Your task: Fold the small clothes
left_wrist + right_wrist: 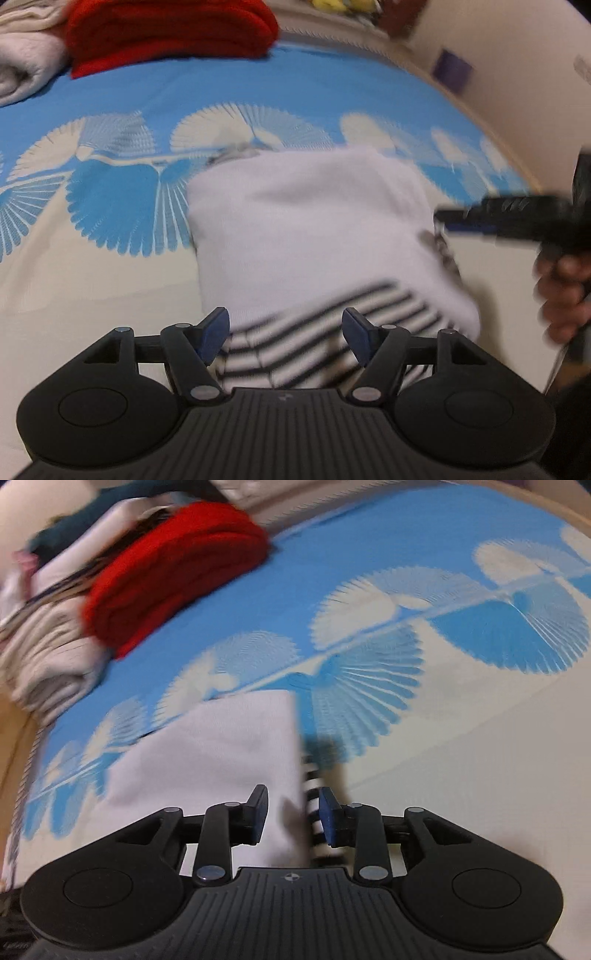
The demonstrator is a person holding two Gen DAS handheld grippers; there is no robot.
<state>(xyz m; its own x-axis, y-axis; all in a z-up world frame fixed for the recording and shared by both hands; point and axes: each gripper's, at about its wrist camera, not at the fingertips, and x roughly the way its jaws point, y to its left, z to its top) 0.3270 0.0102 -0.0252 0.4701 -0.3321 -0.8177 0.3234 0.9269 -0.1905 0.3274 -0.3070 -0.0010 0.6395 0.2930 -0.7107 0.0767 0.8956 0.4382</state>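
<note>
A small white garment (306,229) with a black-and-white striped part (295,347) lies folded on the blue and cream patterned bedsheet (110,192). My left gripper (286,332) hovers over the striped end, jaws wide open, pads clear of the cloth. My right gripper (448,221) comes in from the right at the garment's side, held by a hand (565,291). In the right wrist view the right gripper (291,812) stands partly open over the white garment (207,760) and its striped edge (314,775). The cloth lies between the pads (327,816) but they do not press it.
A folded red garment (170,33) (177,572) lies at the far end of the bed. Beside it is a pile of beige and white clothes (26,62) (48,657). The bed's edge and a cream wall (517,74) are at the far right.
</note>
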